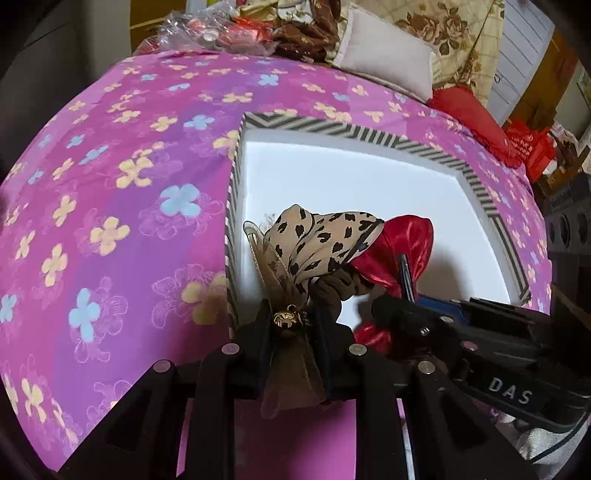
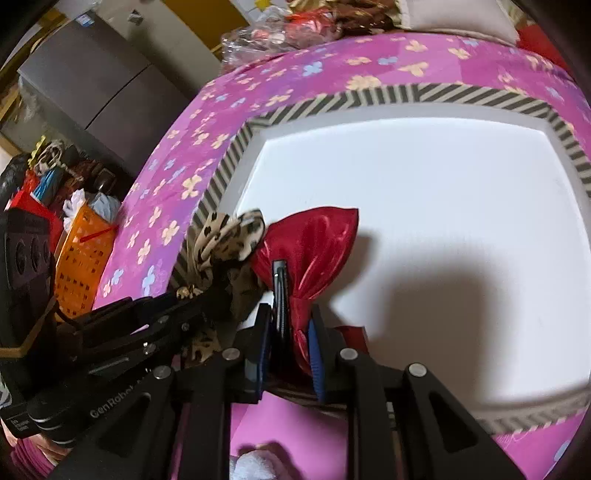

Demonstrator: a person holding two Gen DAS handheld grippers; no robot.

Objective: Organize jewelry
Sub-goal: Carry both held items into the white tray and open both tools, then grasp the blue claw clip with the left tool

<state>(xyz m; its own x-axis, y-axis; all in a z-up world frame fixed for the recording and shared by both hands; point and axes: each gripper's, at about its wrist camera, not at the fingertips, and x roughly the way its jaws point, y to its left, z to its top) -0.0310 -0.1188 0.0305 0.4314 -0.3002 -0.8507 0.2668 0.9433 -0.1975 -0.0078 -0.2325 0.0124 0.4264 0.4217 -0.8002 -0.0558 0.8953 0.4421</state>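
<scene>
My left gripper is shut on a leopard-print bow hair tie with brown gauze ribbon and a gold bead, held over the near left corner of a white tray with a black-and-cream striped rim. My right gripper is shut on a red satin bow clip, held over the same tray. The two bows touch side by side; the red bow lies right of the leopard bow, which also shows in the right wrist view. The right gripper shows in the left view, the left gripper in the right view.
The tray lies on a bed with a pink flowered cover. Pillows, a red cushion and plastic bags lie at the far end. An orange basket and clutter stand beside the bed on the left.
</scene>
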